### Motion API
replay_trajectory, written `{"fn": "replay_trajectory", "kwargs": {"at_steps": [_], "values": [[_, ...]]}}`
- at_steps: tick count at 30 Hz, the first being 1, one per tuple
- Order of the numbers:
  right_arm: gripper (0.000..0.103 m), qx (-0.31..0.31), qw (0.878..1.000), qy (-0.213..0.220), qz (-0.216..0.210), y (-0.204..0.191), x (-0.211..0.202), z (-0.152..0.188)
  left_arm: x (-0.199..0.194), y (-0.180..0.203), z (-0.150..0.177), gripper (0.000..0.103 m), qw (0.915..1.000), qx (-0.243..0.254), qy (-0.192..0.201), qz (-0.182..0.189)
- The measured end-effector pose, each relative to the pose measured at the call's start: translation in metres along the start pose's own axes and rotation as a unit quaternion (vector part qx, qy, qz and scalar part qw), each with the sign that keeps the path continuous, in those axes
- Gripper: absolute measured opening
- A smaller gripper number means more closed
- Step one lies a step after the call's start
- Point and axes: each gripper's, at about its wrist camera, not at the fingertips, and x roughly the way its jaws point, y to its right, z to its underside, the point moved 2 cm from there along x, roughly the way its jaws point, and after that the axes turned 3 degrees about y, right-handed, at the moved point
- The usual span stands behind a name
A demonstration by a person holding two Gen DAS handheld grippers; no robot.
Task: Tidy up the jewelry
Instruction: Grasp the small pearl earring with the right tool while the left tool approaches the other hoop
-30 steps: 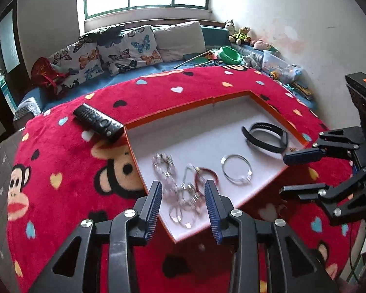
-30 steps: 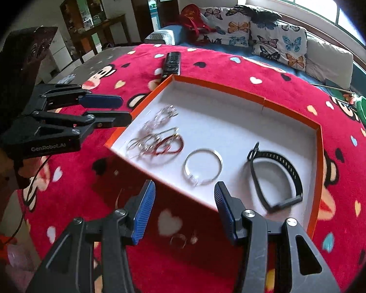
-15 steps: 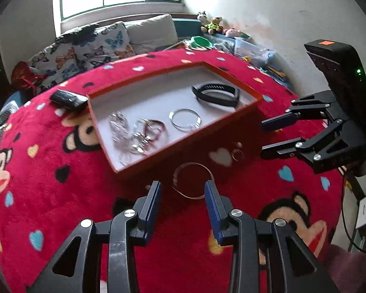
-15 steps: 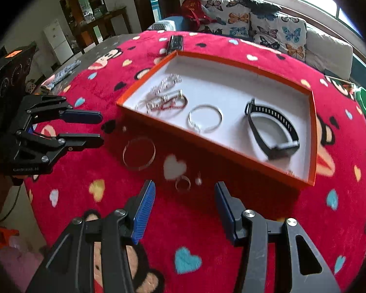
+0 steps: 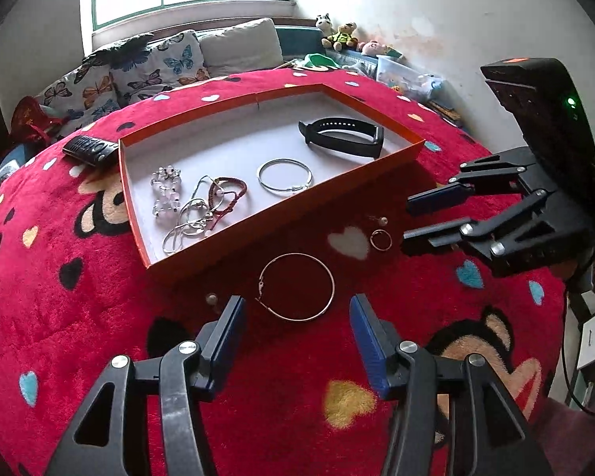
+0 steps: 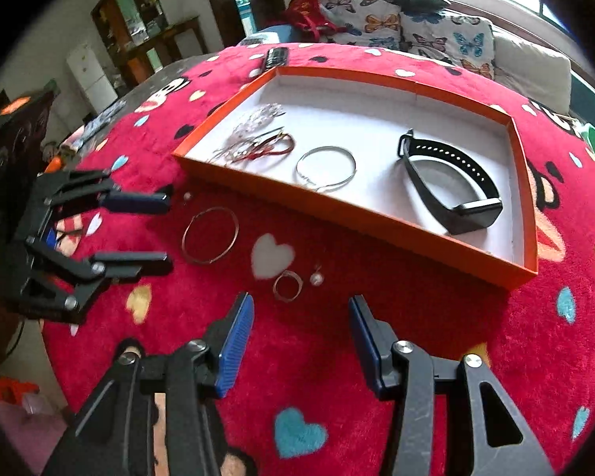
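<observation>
A red blanket printed with hearts and monkey faces covers the work surface, and the orange tray with its white floor sits on it as the reference point for everything below. A black remote lies on the blanket touching the tray's far left corner. Inside the tray, toward its right end, rests a black wristband; near the middle lies a silver bangle; at the left end sits a tangled heap of chains and rings, including a clear beaded strand and a dark red cord bracelet. Outside the tray, on the blanket just in front of its near wall, lies a large thin hoop, flat and apart from the wall. To the right of that hoop, also in front of the tray, are a small ring and a pearl stud, near each other but not touching. A second pearl stud lies left of the hoop. The left gripper is poised in front of the tray with jaws spread wide and holding nothing, the hoop just ahead of its tips. The right gripper is likewise spread and holding nothing, the small ring just ahead of it.
</observation>
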Motion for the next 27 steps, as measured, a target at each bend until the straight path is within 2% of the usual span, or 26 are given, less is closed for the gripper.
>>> {"fn": "replay_trajectory", "kwargs": {"at_steps": [1,3,7,14,19,27], "values": [[0.042,0.003,1.000,0.002,0.001,0.001,0.001,-0.001,0.000,-0.001,0.000,0.058,1.0000,-0.001,0.001,-0.001],[0.039,0.010,1.000,0.003,0.002,0.002,0.003,-0.003,0.002,-0.003,0.001,0.058,1.0000,-0.004,0.001,-0.001],[0.024,0.019,1.000,0.007,0.013,0.007,0.005,-0.004,0.004,-0.004,0.000,0.058,1.0000,-0.006,0.000,0.000],[0.020,0.016,1.000,0.008,0.022,0.007,0.011,-0.008,0.013,-0.002,-0.003,0.058,1.0000,-0.007,-0.003,0.002],[0.014,-0.007,0.999,0.003,0.052,0.000,0.018,-0.009,0.017,-0.002,-0.004,0.058,1.0000,-0.006,-0.004,0.003],[0.013,-0.043,0.996,0.005,0.074,-0.005,0.019,-0.007,0.029,0.001,-0.007,0.058,1.0000,-0.005,-0.007,0.004]]}}
